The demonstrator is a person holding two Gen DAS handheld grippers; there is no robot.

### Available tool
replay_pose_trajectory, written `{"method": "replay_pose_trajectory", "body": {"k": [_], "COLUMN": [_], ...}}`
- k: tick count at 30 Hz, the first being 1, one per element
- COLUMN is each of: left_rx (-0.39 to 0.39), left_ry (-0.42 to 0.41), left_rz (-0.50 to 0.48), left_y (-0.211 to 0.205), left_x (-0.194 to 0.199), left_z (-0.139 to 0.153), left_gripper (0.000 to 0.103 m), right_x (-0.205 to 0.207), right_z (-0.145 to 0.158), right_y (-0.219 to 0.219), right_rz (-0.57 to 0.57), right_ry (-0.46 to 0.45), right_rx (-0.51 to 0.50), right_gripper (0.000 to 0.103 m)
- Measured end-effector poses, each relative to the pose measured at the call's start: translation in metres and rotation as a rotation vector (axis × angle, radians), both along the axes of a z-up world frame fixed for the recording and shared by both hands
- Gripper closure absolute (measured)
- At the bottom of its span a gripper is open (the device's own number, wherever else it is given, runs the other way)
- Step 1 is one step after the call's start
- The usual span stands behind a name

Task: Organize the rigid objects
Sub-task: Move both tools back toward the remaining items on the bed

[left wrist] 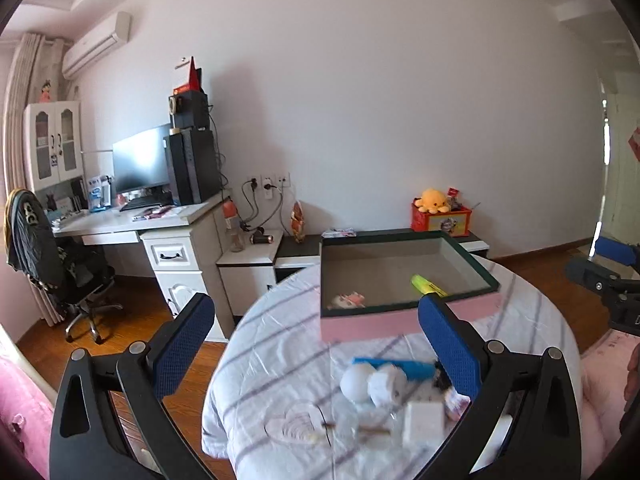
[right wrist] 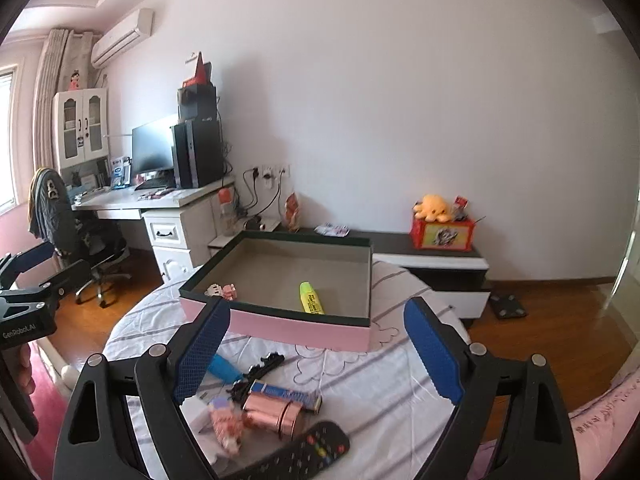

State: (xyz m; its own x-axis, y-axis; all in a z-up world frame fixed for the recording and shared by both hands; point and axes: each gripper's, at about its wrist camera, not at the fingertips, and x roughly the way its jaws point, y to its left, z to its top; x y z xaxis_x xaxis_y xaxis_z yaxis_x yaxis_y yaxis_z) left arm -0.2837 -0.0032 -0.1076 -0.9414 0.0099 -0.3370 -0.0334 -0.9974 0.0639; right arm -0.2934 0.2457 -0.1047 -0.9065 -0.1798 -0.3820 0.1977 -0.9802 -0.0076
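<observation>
Nearest, a black remote (right wrist: pixel 308 454) lies at 6 o'clock beneath the right hand-held gripper (right wrist: pixel 316 350), spread wide and empty like the left hand-held gripper (left wrist: pixel 316 346). At 12 o'clock the pink box (right wrist: pixel 280 326) holds a yellow highlighter (right wrist: pixel 311 298). Crowded clutter risks a double grab, probably.

Far ahead-left of grippers: desk (right wrist: pixel 132 200), monitor (right wrist: pixel 152 152), PC tower (right wrist: pixel 198 154), chair (right wrist: pixel 76 236). Ahead-right: plush octopus (right wrist: pixel 434 206) on red box (right wrist: pixel 444 236).
</observation>
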Motion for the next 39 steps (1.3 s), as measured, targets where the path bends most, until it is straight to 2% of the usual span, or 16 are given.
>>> {"method": "replay_pose_trajectory", "body": {"k": [8,13,22,32,39], "left_rx": [0.002,0.021,-0.009,-0.016,-0.024], "left_ry": [-0.040,-0.075,-0.131,-0.227,-0.342], "left_rz": [-0.048,-0.060,-0.069,-0.086,-0.109], "left_y": [0.001,-0.003,-0.006,-0.001,0.008], "left_x": [0.034,0.041,0.045,0.019,-0.021], "left_z": [-0.013,-0.022,-0.044,-0.079,-0.119], "left_gripper": [0.000,0.000,0.000,0.000,0.000], "right_x": [0.041,0.052,0.059,0.047,0.027], "right_z": [-0.011,-0.027,-0.051,-0.067,-0.083], "right_y": [0.000,0.002,-0.011,-0.013,-0.006], "right_rz": [-0.010,-0.036,-0.030,-0.029,-0.039], "right_ry": [-0.023,-0.073,-0.144,-0.187,-0.241], "right_rx": [0.000,-0.001,0.017,0.026,0.026], "right_gripper": [0.012,0.012,0.012,0.012,0.012]}}
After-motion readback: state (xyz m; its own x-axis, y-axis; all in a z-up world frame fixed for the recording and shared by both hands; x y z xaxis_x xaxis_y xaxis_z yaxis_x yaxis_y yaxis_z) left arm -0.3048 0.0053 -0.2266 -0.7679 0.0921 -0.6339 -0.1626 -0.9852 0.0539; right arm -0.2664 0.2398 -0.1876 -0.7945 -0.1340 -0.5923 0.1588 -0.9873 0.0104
